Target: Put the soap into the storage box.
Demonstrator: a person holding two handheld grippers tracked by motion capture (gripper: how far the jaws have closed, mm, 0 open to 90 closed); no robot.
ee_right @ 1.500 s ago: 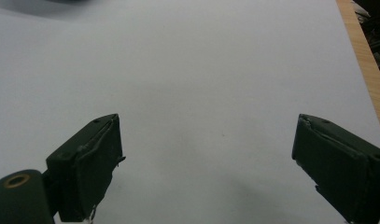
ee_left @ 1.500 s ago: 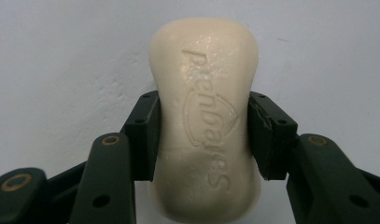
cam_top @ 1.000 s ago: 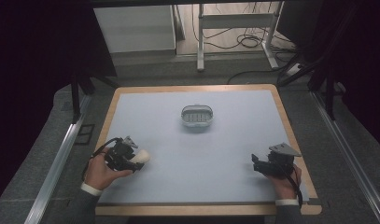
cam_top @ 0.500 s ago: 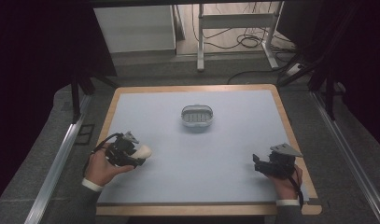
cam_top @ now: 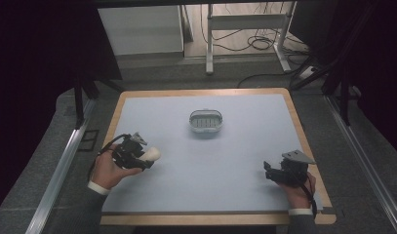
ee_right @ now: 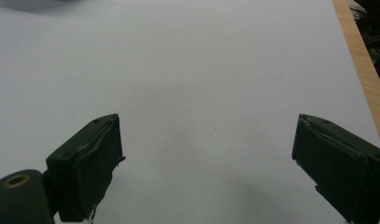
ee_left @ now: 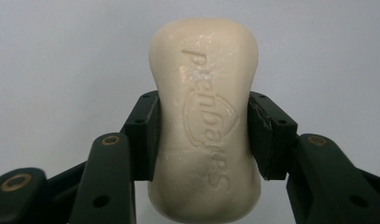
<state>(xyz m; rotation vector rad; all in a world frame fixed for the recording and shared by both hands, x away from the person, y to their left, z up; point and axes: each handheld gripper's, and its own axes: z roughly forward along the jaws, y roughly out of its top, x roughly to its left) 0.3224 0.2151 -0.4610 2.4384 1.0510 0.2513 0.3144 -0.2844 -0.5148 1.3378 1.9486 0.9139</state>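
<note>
High view: my left hand-held gripper (cam_top: 146,157) squeezes soap bar (cam_top: 152,154), near left edge of surface (cam_top: 245,161). Soap dish (cam_top: 205,122) lies up and right from soap, well apart. Soap long axis runs along jaws, pointing toward dish side. Left hand nearer dish. Right hand-held gripper (cam_top: 269,171) open, holding nothing.

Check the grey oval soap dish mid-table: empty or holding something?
Empty. The grey oval soap dish shows only its ribbed floor. The cream soap bar is clamped between the left gripper's jaws.
</note>
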